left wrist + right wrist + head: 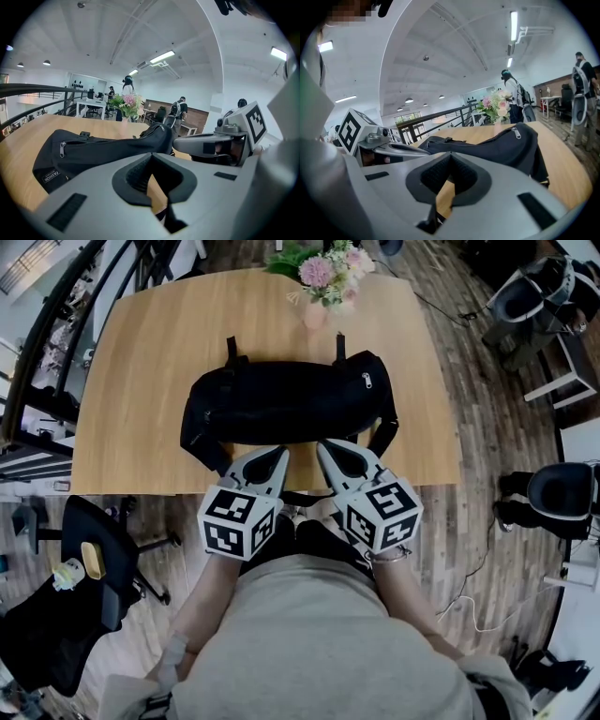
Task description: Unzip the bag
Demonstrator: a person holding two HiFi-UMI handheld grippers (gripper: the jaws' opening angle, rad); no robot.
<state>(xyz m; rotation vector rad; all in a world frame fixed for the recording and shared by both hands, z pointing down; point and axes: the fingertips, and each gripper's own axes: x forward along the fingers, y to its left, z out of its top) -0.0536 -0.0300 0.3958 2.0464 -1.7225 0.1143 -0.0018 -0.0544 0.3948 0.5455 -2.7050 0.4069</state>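
Observation:
A black duffel bag (286, 404) lies lengthwise across the wooden table (141, 352), zipped, with a silver zipper pull (367, 382) near its right end. In the left gripper view the bag (98, 150) shows a pull (62, 149) at its left end; the right gripper view has the bag (497, 145) with a pull (517, 132) on top. My left gripper (279, 454) and right gripper (324, 448) hover side by side at the table's near edge, just short of the bag. Both are shut with nothing between the jaws.
A vase of pink flowers (323, 277) stands at the table's far edge behind the bag. An office chair (84, 568) sits at the lower left, more chairs (539, 292) at the right. People (581, 93) stand in the room beyond.

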